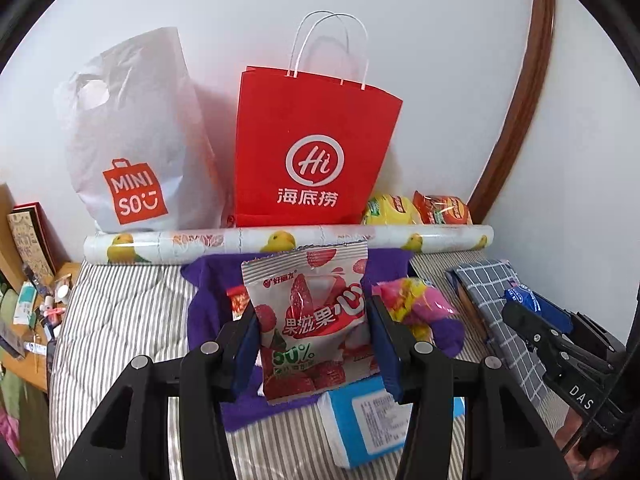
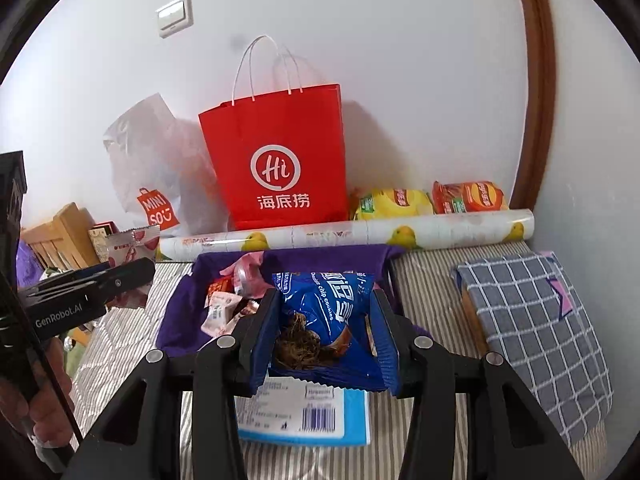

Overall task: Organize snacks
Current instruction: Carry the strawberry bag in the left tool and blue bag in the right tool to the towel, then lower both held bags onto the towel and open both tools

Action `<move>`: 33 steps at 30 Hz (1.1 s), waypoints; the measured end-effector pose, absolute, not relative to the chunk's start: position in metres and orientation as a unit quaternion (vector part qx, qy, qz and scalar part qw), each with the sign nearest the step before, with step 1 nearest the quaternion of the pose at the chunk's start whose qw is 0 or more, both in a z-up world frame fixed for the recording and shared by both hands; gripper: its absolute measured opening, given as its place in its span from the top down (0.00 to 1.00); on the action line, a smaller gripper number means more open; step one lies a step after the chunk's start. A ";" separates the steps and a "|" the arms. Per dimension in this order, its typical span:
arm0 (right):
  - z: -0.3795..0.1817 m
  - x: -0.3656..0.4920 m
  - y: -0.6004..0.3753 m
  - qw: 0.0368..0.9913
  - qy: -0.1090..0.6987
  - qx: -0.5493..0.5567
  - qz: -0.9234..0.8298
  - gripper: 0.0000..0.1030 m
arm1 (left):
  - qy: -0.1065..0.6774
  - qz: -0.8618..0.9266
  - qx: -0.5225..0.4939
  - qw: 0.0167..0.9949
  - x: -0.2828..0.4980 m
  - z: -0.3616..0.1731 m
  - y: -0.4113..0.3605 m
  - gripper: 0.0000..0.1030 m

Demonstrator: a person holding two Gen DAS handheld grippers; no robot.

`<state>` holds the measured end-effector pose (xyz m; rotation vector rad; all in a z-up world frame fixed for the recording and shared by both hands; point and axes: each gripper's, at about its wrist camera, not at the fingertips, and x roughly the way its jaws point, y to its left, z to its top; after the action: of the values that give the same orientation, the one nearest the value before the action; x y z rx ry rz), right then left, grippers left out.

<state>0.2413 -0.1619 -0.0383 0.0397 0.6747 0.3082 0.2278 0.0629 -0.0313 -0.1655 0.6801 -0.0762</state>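
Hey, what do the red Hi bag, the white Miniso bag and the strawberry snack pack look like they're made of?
Red Hi bag: looks like matte paper, judging by its crisp folds, stiff upright sides and thin white loop handles.
White Miniso bag: probably thin plastic film, soft and crinkled, slightly translucent, with a die-cut handle hole.
Strawberry snack pack, held in the left claw: glossy printed plastic film with a serrated sealed edge.

Red paper bag point(image 1: 316, 152) and white plastic bag point(image 1: 132, 136) upright against the wall; patterned roll point(image 1: 288, 240) lying across the striped bed point(image 1: 120, 312) in front of them. Checked cloth point(image 2: 536, 328) at right. Light switch point(image 2: 174, 16) on wall. Cluttered wooden desk point(image 1: 28, 320) at left.
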 end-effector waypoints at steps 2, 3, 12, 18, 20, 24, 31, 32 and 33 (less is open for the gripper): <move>-0.039 0.251 -0.158 0.931 0.332 0.019 0.153 0.57 | 0.335 -0.039 -0.082 0.938 0.238 -0.032 0.064 0.53; -0.040 0.256 -0.155 0.930 0.334 0.018 0.155 0.57 | 0.336 -0.038 -0.082 0.937 0.242 -0.033 0.064 0.53; -0.051 0.289 -0.131 0.927 0.338 0.003 0.164 0.57 | 0.348 -0.047 -0.078 0.933 0.282 -0.045 0.064 0.53; -0.063 0.308 -0.125 0.924 0.348 0.003 0.158 0.57 | 0.357 -0.054 -0.078 0.929 0.307 -0.053 0.066 0.53; -0.067 0.313 -0.125 0.922 0.352 0.007 0.159 0.57 | 0.358 -0.053 -0.076 0.929 0.314 -0.056 0.067 0.53; -0.075 0.325 -0.125 0.920 0.360 0.013 0.153 0.57 | 0.359 -0.046 -0.085 0.928 0.328 -0.061 0.075 0.53; -0.087 0.339 -0.128 0.912 0.377 0.029 0.158 0.57 | 0.377 -0.037 -0.109 0.919 0.348 -0.082 0.096 0.53; -0.090 0.341 -0.127 0.911 0.379 0.028 0.161 0.57 | 0.384 -0.036 -0.107 0.917 0.351 -0.084 0.097 0.53; -0.092 0.343 -0.126 0.910 0.380 0.027 0.165 0.57 | 0.386 -0.034 -0.105 0.916 0.353 -0.085 0.098 0.53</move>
<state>0.3425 -0.1255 -0.0921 0.0549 0.7848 0.3396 0.3528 0.0977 -0.0853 -0.2170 0.7952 -0.0706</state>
